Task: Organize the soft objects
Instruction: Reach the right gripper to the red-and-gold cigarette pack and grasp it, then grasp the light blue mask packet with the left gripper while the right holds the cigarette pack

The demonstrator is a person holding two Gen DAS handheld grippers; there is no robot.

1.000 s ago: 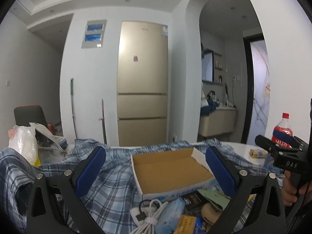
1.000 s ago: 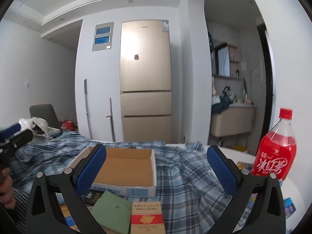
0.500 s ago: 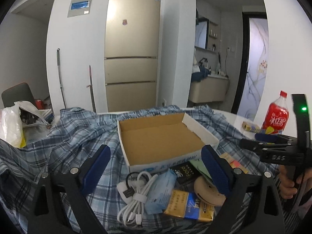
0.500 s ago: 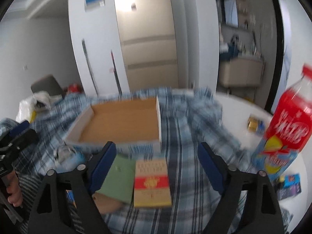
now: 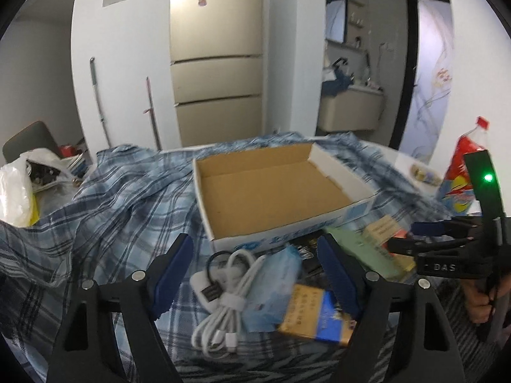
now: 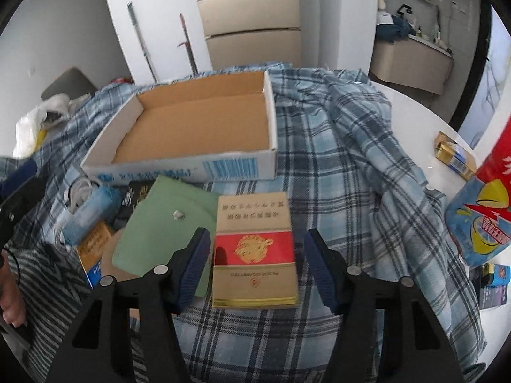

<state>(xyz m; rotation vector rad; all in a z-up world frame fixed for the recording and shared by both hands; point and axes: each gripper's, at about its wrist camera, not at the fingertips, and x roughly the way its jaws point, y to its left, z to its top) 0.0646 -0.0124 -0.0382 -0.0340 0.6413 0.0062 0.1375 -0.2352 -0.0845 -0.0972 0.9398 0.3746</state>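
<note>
An empty open cardboard box rests on a blue plaid shirt spread over the table. In front of it lie a white coiled cable, a blue tissue pack, a gold and blue packet, a green pouch and a red and gold carton. My left gripper is open above the cable and tissue pack. My right gripper is open, straddling the red and gold carton, and shows in the left wrist view.
A red soda bottle stands at the right on the white table, with small packets near it. A white plastic bag lies far left. A striped cloth lies near the front.
Both grippers have tilted down and moved closer to the items in front of the box. The right gripper now sits over the red and gold carton.
</note>
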